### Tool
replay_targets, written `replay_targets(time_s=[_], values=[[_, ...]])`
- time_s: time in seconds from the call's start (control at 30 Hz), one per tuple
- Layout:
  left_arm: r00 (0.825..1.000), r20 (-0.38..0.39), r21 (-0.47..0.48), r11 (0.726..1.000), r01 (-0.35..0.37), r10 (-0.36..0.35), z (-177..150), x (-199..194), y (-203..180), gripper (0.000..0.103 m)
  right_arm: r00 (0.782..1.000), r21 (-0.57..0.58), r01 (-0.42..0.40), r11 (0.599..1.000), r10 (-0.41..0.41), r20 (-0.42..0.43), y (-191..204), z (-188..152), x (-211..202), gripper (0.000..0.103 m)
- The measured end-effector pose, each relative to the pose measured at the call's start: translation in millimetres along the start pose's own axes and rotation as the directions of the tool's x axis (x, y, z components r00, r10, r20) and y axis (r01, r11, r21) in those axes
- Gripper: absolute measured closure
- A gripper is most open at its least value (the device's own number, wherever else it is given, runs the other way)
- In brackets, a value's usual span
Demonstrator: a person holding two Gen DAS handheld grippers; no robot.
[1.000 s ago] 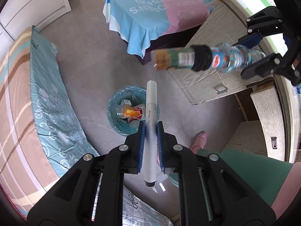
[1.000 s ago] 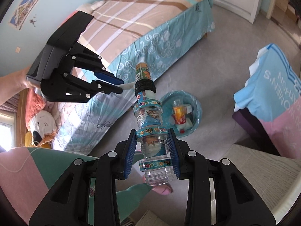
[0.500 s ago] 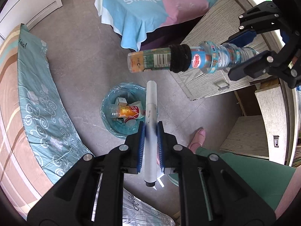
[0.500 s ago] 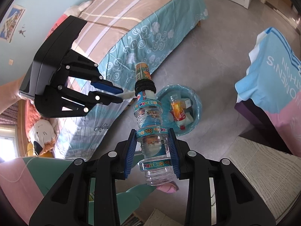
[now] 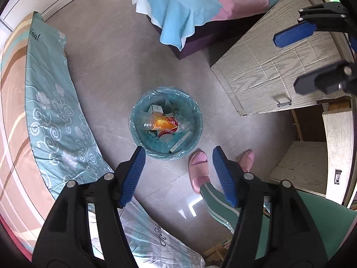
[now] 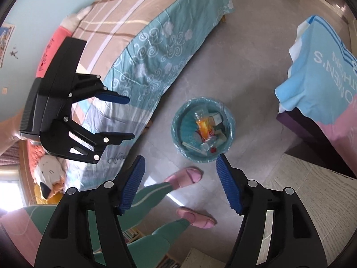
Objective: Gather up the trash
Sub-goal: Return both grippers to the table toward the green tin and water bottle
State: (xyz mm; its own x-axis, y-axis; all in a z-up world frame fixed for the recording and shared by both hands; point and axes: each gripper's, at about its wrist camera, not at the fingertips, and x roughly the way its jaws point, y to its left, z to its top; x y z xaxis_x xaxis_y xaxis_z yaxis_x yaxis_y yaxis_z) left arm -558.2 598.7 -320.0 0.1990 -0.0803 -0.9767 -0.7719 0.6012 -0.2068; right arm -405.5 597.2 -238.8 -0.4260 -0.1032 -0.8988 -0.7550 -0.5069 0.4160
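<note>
A round bin lined with a blue bag (image 5: 198, 114) stands on the grey floor; it also shows in the right wrist view (image 6: 176, 125). It holds bottles, small boxes and a white marker (image 5: 180, 141). A clear bottle (image 6: 208, 144) lies near the bin's front. My left gripper (image 5: 178, 151) is open and empty, high above the bin's near rim. My right gripper (image 6: 179, 163) is open and empty too, above the floor just in front of the bin. Each gripper shows in the other's view: the right (image 5: 287, 60), the left (image 6: 131, 118).
A bed with a teal patterned cover (image 5: 51, 111) runs along the left. A low seat draped with a blue and pink cloth (image 5: 200, 2) stands beyond the bin. A wooden desk top (image 5: 272, 67) is at the right. The person's pink slippers (image 5: 198, 167) are beside the bin.
Both grippers have opened. The white marker left the left gripper and the stacked bottles left the right gripper; they now lie in the bin.
</note>
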Motion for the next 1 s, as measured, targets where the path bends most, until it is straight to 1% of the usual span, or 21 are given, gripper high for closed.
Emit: replay_targets(time_s=[0.17, 0.33, 0.4, 0.47, 0.57, 0.6, 0.7, 0.8, 0.87, 0.9, 0.93, 0.97, 1.0], values=[[1.000, 0.004, -0.003, 1.000, -0.004, 0.004, -5.0, -5.9, 4.6, 0.043, 1.000, -0.002, 0.001, 1.000, -0.001, 0.016, -3.8, -3.0, -13.5, 0.036], [1.000, 0.014, -0.001, 1.000, -0.005, 0.005, -7.5, -15.9, -0.8, 0.043, 0.999, 0.020, 0.003, 1.000, -0.004, 0.049, -9.2, -13.3, -32.1, 0.036], [1.000, 0.022, 0.015, 1.000, -0.003, 0.003, -5.5, -24.1, -6.5, 0.043, 0.997, 0.036, -0.008, 0.999, 0.005, 0.075, -10.0, -19.6, -42.5, 0.036], [0.999, 0.042, 0.052, 0.999, -0.003, 0.000, -2.1, -36.1, -18.1, 0.043, 0.993, 0.052, -0.026, 0.998, 0.019, 0.120, -9.8, -30.9, -59.7, 0.036], [0.998, 0.068, 0.103, 0.995, 0.002, -0.009, 7.1, -53.9, -37.4, 0.043, 0.980, 0.068, -0.038, 0.997, 0.024, 0.198, -9.5, -53.0, -92.7, 0.036], [0.997, 0.072, 0.118, 0.993, 0.003, -0.012, 11.1, -59.1, -44.2, 0.043, 0.972, 0.075, -0.043, 0.996, 0.024, 0.232, -9.8, -62.9, -107.5, 0.036], [0.994, 0.103, 0.190, 0.982, 0.008, -0.028, 28.4, -80.5, -73.4, 0.042, 0.940, 0.091, -0.041, 0.995, 0.008, 0.341, -10.2, -97.1, -157.3, 0.036], [0.989, 0.137, 0.280, 0.960, 0.017, -0.058, 52.8, -102.0, -112.3, 0.042, 0.898, 0.143, -0.001, 0.990, -0.062, 0.436, -19.4, -143.5, -208.5, 0.036], [0.984, 0.145, 0.348, 0.936, 0.052, -0.108, 72.0, -113.8, -150.1, 0.042, 0.866, 0.216, 0.025, 0.976, -0.129, 0.482, -31.6, -183.1, -240.2, 0.036], [0.981, 0.151, 0.389, 0.919, 0.055, -0.123, 79.3, -117.9, -171.7, 0.042, 0.850, 0.255, 0.038, 0.966, -0.166, 0.499, -38.3, -205.1, -253.9, 0.036], [0.979, 0.154, 0.430, 0.901, 0.057, -0.135, 85.3, -120.4, -191.2, 0.042, 0.831, 0.309, 0.057, 0.949, -0.217, 0.512, -46.1, -232.9, -268.4, 0.036], [0.977, 0.155, 0.474, 0.879, 0.058, -0.148, 91.1, -122.5, -213.4, 0.042, 0.816, 0.350, 0.070, 0.934, -0.255, 0.519, -51.1, -252.8, -277.8, 0.036], [0.974, 0.159, 0.521, 0.852, 0.057, -0.163, 97.2, -124.1, -241.9, 0.042, 0.797, 0.396, 0.076, 0.915, -0.294, 0.527, -56.9, -277.0, -288.0, 0.036]])
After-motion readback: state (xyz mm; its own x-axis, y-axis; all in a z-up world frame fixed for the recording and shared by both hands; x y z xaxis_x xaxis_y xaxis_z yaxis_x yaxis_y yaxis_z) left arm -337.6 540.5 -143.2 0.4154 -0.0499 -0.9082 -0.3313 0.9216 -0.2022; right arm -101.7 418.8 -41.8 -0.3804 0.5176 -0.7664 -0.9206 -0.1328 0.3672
